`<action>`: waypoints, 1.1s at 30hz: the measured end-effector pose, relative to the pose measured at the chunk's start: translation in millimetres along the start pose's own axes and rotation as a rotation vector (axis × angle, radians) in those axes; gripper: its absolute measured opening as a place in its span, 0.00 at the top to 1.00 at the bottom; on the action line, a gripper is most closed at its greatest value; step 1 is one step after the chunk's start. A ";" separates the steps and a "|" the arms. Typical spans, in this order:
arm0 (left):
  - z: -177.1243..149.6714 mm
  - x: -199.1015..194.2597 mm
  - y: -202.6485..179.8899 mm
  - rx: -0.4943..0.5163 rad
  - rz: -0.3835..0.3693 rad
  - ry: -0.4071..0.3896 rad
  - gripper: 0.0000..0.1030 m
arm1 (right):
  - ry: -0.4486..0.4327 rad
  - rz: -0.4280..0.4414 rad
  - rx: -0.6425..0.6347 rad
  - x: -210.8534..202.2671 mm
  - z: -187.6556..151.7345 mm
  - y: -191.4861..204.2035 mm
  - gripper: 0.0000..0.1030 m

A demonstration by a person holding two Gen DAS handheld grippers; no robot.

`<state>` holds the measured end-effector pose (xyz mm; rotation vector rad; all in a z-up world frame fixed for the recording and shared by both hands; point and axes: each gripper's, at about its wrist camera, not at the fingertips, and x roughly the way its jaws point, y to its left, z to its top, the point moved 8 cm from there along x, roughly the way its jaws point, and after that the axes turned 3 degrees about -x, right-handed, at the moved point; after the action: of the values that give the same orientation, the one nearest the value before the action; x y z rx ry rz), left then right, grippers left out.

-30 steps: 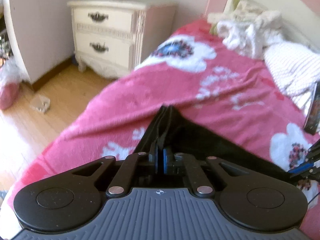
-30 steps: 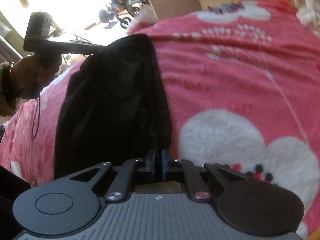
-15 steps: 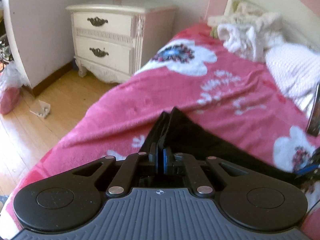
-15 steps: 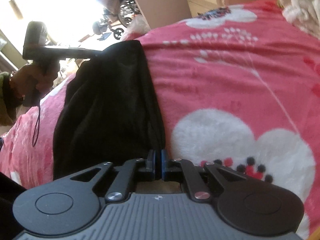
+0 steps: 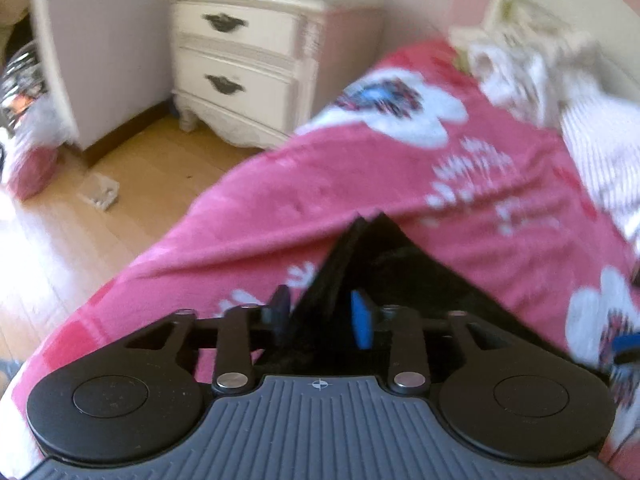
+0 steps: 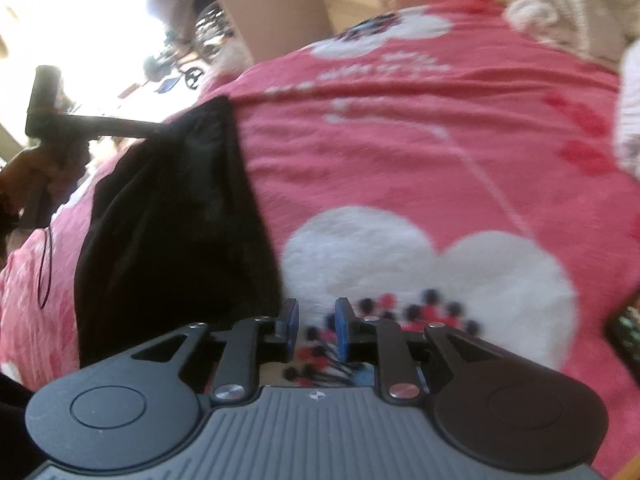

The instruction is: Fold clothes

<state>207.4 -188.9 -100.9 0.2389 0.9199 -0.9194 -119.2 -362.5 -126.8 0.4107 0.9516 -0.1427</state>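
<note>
Black garment [image 6: 168, 232] folded on the pink blanket [image 6: 400, 160]

Both claws just opened: left gripper [image 5: 320, 316] straddles its corner, right gripper [image 6: 316, 324] released beside it.

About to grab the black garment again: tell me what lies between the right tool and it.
Nothing visible. The right tool stands open over the pink blanket, with the black garment just beside it, toward the left tool.
</note>
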 end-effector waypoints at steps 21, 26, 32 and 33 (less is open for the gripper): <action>-83.3 -125.9 51.5 -0.174 0.209 0.002 0.62 | -0.184 0.159 -0.352 24.9 76.9 133.0 0.80; -95.0 -84.1 81.7 -0.418 0.103 0.002 0.62 | -0.131 0.147 -0.337 50.7 75.2 137.3 0.80; -94.7 -56.9 78.4 -0.411 0.050 -0.035 0.83 | -0.084 0.101 -0.245 63.7 63.4 114.2 0.80; -93.9 -58.2 77.1 -0.414 0.036 -0.050 0.91 | -0.075 0.091 -0.238 65.6 61.1 111.7 0.80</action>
<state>196.4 -57.4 -128.1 -0.1207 1.0328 -0.6800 -1.8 -281.0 -117.9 0.2267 0.8626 0.0382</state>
